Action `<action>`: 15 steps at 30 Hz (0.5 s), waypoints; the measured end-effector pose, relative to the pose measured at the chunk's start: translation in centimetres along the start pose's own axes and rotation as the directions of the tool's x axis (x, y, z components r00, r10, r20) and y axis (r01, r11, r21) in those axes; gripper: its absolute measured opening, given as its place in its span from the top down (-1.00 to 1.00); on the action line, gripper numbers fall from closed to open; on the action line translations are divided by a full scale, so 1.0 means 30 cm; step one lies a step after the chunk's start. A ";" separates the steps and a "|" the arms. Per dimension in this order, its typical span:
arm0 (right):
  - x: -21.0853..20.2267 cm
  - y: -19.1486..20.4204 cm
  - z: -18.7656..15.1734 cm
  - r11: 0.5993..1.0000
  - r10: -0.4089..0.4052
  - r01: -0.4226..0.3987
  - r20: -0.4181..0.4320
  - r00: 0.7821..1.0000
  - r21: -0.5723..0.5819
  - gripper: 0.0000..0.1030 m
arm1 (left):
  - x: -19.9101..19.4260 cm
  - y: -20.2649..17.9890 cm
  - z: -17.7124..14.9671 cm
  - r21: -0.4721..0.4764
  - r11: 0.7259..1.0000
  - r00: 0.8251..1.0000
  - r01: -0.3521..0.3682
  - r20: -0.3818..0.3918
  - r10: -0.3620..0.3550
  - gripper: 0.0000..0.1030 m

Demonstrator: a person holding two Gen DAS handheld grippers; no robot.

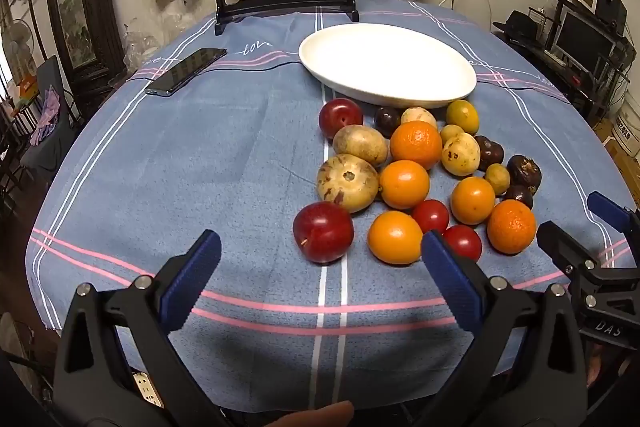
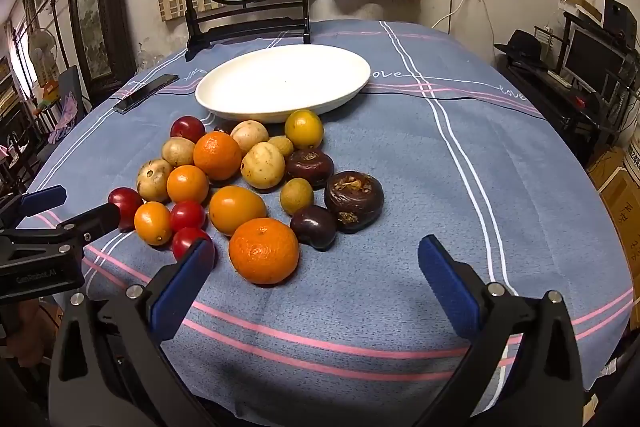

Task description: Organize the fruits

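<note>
While both the left gripper [image 1: 320,275] and right gripper [image 2: 316,275] hover wide open and empty, the pile of fruits [image 2: 256,183] lies just ahead of them, with the white plate [image 2: 340,63] beyond.

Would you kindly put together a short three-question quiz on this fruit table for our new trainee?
1. True or false: the white plate already holds fruit.
2. Which lies left of the plate: A) a phone, B) a knife, C) a cup?
3. Fill in: both the left gripper and right gripper stand ____.

Key:
1. False; the fruit pile lies on the tablecloth, nearer than the plate.
2. A, the phone.
3. Open, holding nothing.
</note>
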State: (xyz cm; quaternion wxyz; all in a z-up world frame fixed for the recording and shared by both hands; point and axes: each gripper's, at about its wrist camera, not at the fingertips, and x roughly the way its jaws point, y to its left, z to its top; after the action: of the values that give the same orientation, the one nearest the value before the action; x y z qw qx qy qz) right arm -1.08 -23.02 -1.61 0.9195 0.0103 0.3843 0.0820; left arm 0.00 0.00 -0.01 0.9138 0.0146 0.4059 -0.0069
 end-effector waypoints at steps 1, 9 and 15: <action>0.000 -0.001 -0.001 1.000 0.000 0.000 -0.001 1.000 0.000 -0.97 | 0.001 -0.001 0.000 0.001 1.000 1.000 0.000 -0.001 0.000 -0.96; 0.004 0.000 0.003 1.000 0.002 -0.002 -0.002 1.000 0.000 -0.97 | 0.015 -0.016 -0.005 -0.002 1.000 1.000 0.000 -0.004 0.000 -0.96; 0.004 0.001 0.003 1.000 0.003 -0.003 -0.002 1.000 -0.002 -0.97 | 0.015 -0.018 -0.002 -0.001 1.000 1.000 0.000 0.002 0.000 -0.96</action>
State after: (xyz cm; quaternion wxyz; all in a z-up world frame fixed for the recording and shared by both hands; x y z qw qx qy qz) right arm -0.94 -22.97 -1.63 0.9190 0.0100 0.3850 0.0838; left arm 0.25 -0.54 -0.39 0.9141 0.0140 0.4052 -0.0069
